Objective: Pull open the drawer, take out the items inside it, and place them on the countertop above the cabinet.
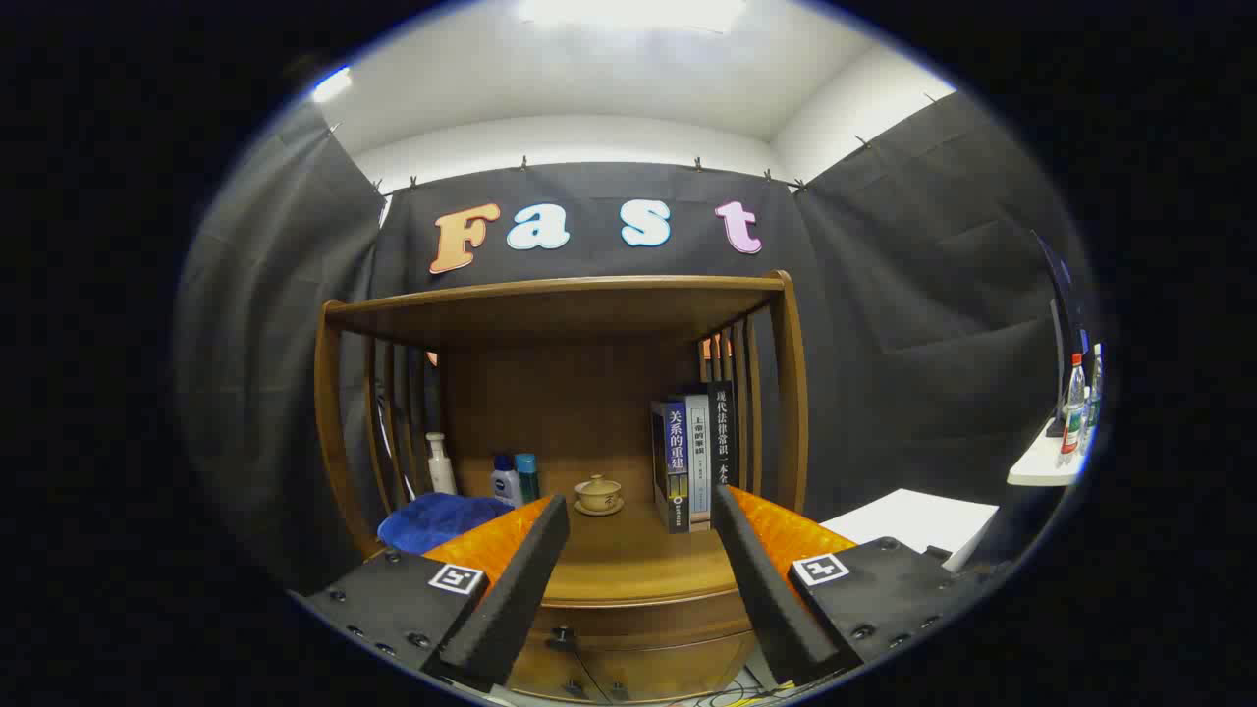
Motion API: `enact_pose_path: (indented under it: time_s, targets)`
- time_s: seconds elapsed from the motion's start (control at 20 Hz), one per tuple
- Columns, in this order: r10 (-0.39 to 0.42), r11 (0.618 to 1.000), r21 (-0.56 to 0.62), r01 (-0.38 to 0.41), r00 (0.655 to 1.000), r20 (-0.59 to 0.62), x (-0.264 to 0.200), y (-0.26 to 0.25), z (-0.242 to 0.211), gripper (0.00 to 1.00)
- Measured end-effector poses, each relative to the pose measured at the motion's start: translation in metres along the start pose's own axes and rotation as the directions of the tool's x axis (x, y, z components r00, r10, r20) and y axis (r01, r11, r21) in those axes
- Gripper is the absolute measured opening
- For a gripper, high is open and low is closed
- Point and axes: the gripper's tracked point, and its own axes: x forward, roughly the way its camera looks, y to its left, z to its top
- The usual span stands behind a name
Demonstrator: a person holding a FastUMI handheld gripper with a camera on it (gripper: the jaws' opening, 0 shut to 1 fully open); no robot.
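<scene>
On the countertop (628, 565), books (692, 457) stand right of a lidded cup (598, 493).

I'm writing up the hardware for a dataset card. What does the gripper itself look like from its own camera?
The gripper has two long, flat-sided fingers that taper toward the tips. Each is backed by a glossy orange body and mounted on a black block studded with round screw heads. Each block carries a small square black-and-white marker. No hand or sleeve is visible. The fingers stand apart, pointing at the wooden cabinet.

Upright blue book (676, 462) spine reading 关系的重建, tall black book (722, 432) spine reading 现代法律常识一本全, pale grey book (697, 457) spine unclear, square black-and-white coded marker (457, 577) on each spread finger of the gripper (638, 506)
</scene>
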Motion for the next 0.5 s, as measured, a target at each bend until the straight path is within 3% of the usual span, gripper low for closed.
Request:
enact_pose_path:
  time_s: [0.5]
  targets:
    - [0.015,1.000,0.011,-0.015,1.000,-0.014,0.002,0.008,-0.011,0.98]
